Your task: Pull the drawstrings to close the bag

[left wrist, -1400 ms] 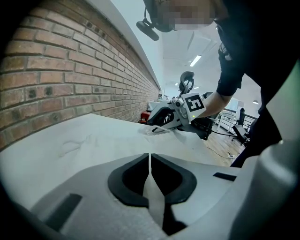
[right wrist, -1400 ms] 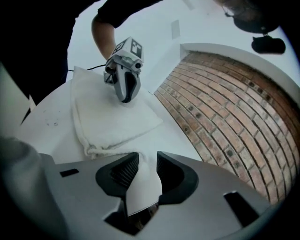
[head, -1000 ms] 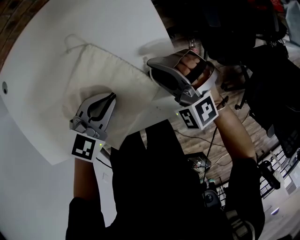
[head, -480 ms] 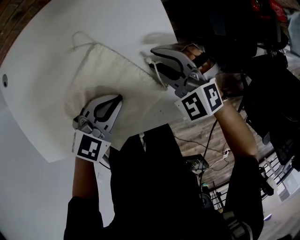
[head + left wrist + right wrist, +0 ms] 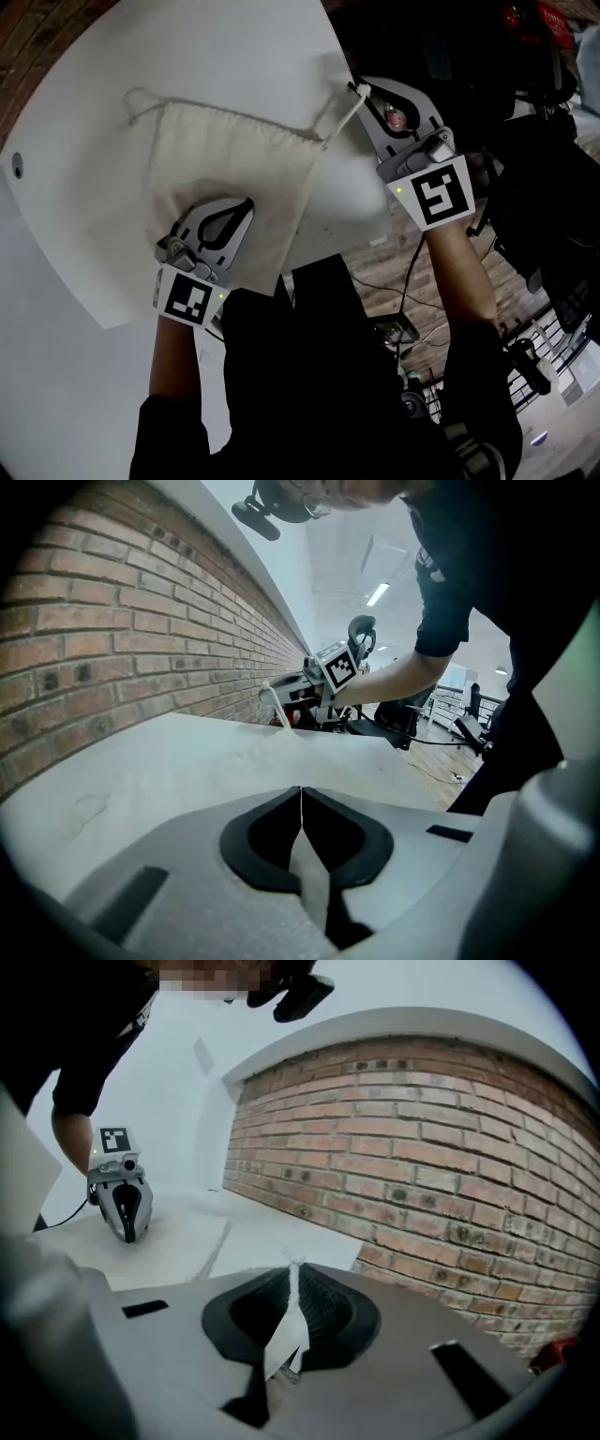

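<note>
Beginning at the jaws, those of the left gripper (image 5: 301,794) are seen pressed together on a thin fold of the cream cloth drawstring bag (image 5: 225,164), the cloth being pinched near the bag's bottom right part. The jaws of the right gripper (image 5: 293,1271) have just been closing and are now clamped on the pale twisted drawstring cord (image 5: 341,118), a short frayed end of which is seen behind the pads. The bag is laid flat on the white flat table (image 5: 234,47), with its long axis running from the gathered mouth hem on the far side to its bottom at the near table edge, close to the person. From the right corner of the mouth the cord is drawn in a straight line, up and to the right, to the right gripper (image 5: 360,90), which is held just beyond the table's right edge. A second loose cord loop (image 5: 141,97) is left lying at the mouth's left corner. The left gripper (image 5: 247,202) is tilted down onto the cloth and pointed away from the person, the forearm being extended behind it. The right forearm is stretched out further, with the marker cube turned towards the head. A red brick wall (image 5: 450,1129) is seen beyond the table.
</note>
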`<action>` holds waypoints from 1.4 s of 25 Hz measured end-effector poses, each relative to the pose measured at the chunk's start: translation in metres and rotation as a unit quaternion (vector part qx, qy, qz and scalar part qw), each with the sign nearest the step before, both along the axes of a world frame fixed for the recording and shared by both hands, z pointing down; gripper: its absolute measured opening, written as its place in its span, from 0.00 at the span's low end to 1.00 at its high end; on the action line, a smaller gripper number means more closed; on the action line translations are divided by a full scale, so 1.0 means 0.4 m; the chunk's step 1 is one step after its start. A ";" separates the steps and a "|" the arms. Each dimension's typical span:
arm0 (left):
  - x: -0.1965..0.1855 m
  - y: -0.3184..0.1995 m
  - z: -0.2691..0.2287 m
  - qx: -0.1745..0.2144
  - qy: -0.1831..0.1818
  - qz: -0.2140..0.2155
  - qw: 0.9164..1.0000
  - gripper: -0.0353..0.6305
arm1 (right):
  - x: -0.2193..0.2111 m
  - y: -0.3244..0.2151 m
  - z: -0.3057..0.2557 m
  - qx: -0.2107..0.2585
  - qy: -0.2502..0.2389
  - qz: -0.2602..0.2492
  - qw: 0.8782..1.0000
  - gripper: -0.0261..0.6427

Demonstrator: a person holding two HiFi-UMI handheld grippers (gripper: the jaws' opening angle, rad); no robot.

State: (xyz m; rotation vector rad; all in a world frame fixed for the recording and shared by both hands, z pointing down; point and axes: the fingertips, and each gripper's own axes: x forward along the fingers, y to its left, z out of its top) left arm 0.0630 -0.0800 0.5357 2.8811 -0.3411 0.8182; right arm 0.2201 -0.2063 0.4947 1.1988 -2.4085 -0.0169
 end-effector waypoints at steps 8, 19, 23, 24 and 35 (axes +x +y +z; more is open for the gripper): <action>0.009 -0.014 -0.018 -0.014 0.024 -0.019 0.999 0.07 | 0.046 0.068 0.002 -0.013 -0.043 0.055 0.998 0.06; -0.318 -0.358 -0.071 0.119 -0.076 -0.132 0.981 0.07 | 0.005 0.115 -0.007 -0.026 -0.037 0.052 0.998 0.06; -0.367 -0.442 -0.018 0.150 -0.132 -0.102 0.974 0.19 | -0.017 0.111 -0.005 -0.032 -0.026 0.056 0.998 0.06; -0.369 -0.446 0.001 0.149 -0.140 -0.082 0.975 0.23 | -0.023 0.109 -0.005 -0.032 -0.024 0.056 0.998 0.06; -0.344 -0.464 0.048 0.093 -0.116 -0.049 0.988 0.23 | -0.073 0.082 -0.011 -0.026 -0.021 0.058 0.998 0.06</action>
